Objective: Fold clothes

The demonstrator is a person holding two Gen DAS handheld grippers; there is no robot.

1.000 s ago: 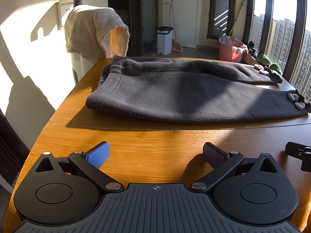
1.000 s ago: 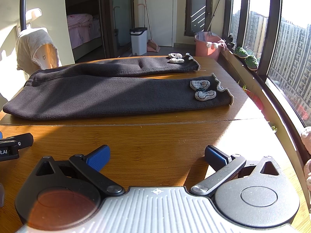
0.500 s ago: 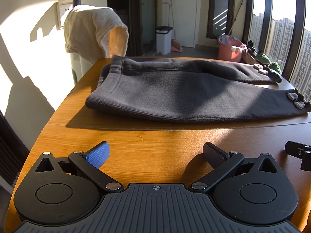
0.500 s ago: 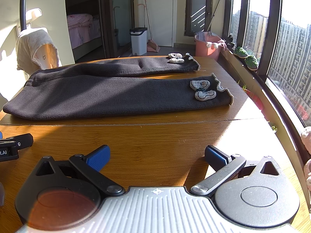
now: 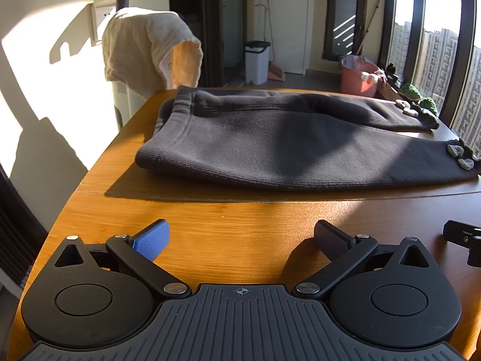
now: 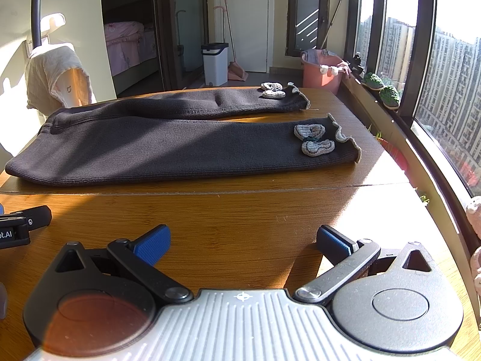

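A pair of dark grey knit trousers (image 5: 285, 144) lies flat across the far half of the wooden table (image 5: 240, 219), waistband at the left, legs running right. In the right wrist view the trousers (image 6: 168, 147) show two separate legs with frilled cuffs and grey crochet bows (image 6: 314, 140). My left gripper (image 5: 240, 237) is open and empty, low over the near table, well short of the trousers. My right gripper (image 6: 243, 239) is open and empty too, in front of the near leg's cuff end.
A cream cloth (image 5: 147, 48) hangs over a chair at the table's far left corner. A window sill with green pot plants (image 6: 381, 87) runs along the right. A pink bucket (image 6: 321, 70) and white bin (image 6: 215, 63) stand on the floor behind.
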